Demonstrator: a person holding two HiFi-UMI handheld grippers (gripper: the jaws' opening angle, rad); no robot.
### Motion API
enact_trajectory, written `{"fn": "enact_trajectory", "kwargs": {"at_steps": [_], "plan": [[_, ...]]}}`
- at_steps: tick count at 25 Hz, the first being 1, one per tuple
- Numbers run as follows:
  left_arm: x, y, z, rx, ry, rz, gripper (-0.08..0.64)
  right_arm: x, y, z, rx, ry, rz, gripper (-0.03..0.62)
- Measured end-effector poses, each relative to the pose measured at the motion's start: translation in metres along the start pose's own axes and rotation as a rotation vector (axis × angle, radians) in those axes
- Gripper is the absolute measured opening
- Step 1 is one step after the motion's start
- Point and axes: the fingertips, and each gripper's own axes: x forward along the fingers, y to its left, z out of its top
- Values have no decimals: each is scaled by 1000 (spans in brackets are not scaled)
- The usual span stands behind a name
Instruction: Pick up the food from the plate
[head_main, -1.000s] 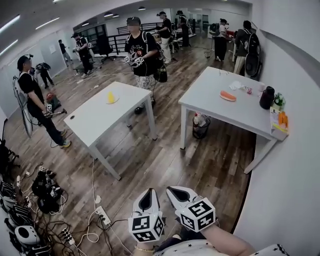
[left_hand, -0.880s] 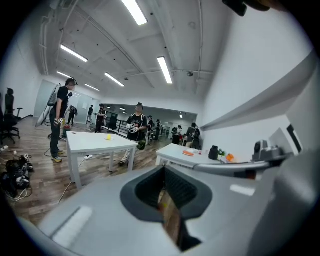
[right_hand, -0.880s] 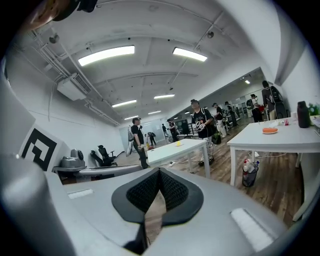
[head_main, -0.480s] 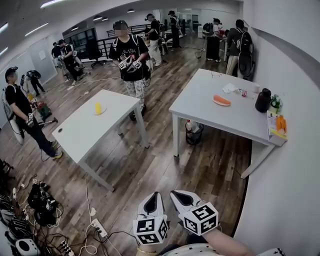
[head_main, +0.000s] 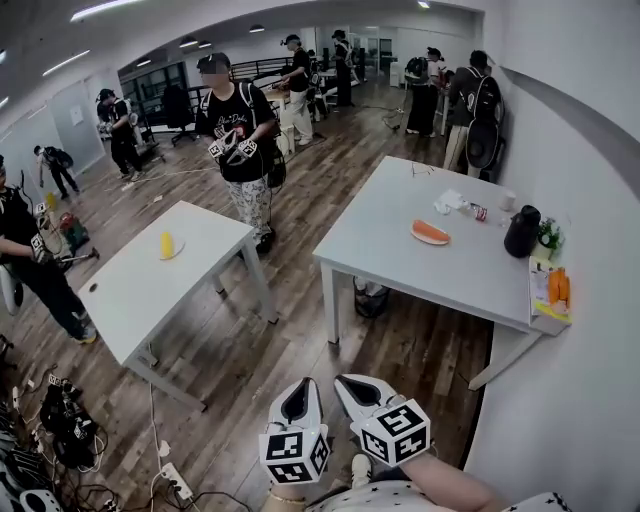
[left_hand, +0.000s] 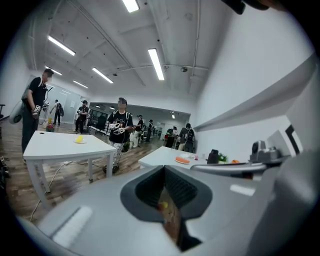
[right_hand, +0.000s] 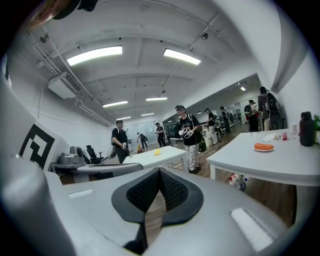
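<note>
The food is an orange oblong piece on a white plate (head_main: 430, 233), lying on the white table (head_main: 400, 260) at the right, far ahead of both grippers. It also shows small in the left gripper view as the plate of food (left_hand: 182, 160) and in the right gripper view (right_hand: 263, 147). My left gripper (head_main: 297, 400) and right gripper (head_main: 355, 390) hang side by side low in front of me, over the wooden floor. In their own views the left gripper (left_hand: 167, 200) and the right gripper (right_hand: 157, 192) have jaws closed together with nothing held.
A black flask (head_main: 522, 231), crumpled tissue (head_main: 447, 201) and a tray of orange items (head_main: 553, 287) share the right table by the wall. A second white table (head_main: 130, 290) at left holds a yellow item (head_main: 167, 245). A person (head_main: 238, 140) stands between the tables; cables (head_main: 60, 420) litter the floor at left.
The view has moved forward and turned: the right table with the plate is nearer and more central. Both grippers stay shut low in front of me.
</note>
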Motion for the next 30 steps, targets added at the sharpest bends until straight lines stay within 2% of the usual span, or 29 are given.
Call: {"fn": "enact_trajectory", "kwargs": {"at_steps": [7,19,30], "plan": [[92,-37,10,16,-8,-30,8,13,-95,20,9,-25,-33,-2],[221,-100,16,70,60,-159,9,22,-232,40,84,-45,-164,-2],[396,-143,36,109,109,-278,9,69,-391,76,87,-24,-290,-2]]}}
